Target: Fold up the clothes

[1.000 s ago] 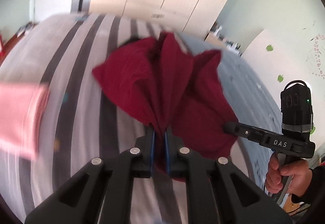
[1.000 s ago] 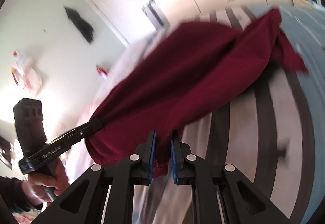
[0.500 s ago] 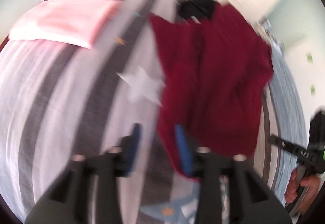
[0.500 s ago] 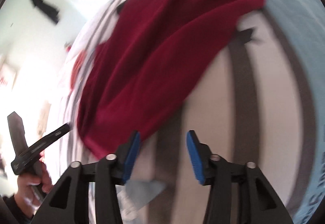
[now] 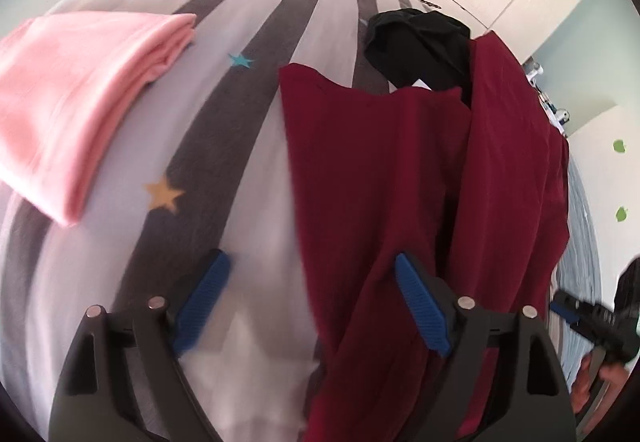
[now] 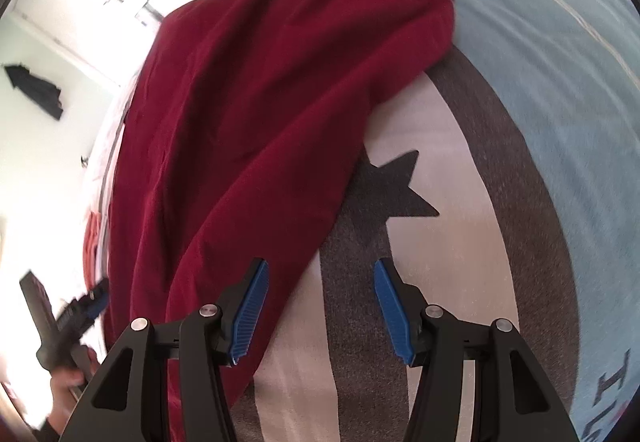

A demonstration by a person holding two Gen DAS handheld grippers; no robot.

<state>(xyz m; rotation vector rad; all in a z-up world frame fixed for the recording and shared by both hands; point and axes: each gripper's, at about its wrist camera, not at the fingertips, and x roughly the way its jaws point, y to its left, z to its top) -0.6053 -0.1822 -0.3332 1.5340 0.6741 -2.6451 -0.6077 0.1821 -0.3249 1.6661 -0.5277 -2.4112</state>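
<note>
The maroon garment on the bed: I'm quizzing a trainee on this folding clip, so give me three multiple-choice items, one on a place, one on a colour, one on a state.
1. Where does the folded pink garment lie, seen from the left wrist?
A. left of the maroon garment
B. on top of it
C. on the floor

2. What colour are the pads of the right gripper?
A. red
B. blue
C. yellow

3. What is the left gripper doing?
A. clamping the black garment
B. clamping the pink garment
C. opening, pressing on nothing

Answers:
1 A, it sits apart on the striped cover, to the left.
2 B, both pads show blue.
3 C, its jaws stand wide, with maroon cloth lying loose between them.
</note>
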